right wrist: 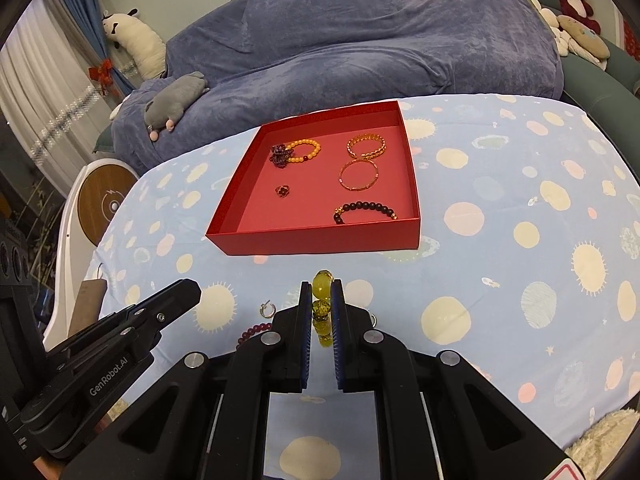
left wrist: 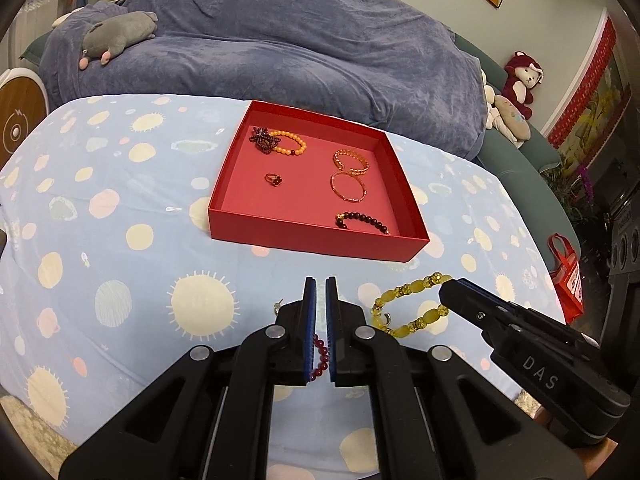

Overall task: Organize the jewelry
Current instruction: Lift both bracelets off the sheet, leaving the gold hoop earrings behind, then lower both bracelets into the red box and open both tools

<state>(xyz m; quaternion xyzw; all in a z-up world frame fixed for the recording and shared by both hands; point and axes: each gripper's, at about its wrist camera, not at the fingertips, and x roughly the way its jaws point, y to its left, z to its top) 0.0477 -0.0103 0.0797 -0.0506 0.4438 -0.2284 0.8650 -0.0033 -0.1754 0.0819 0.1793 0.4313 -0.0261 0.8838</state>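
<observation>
Dark red bead bracelet [left wrist: 322, 354] is pinched between the narrowed left gripper [left wrist: 321, 286]; yellow bead bracelet [right wrist: 322, 308] is clamped in the right gripper [right wrist: 321, 286], apparently lifted. Both are held just short of the red tray [right wrist: 320, 240] on the tabletop [right wrist: 520, 280].

Our left gripper [left wrist: 321, 285] is matte black plastic with angular linkage arms, round silver pivot pins and blue ribbed pads lining its fingers [left wrist: 310, 320]. Our right gripper [right wrist: 321, 288] matches it. Seen side-on, white lettering reads "DAS" on the right housing and "GenRobot.AI" on the left, beside small screws.
</observation>
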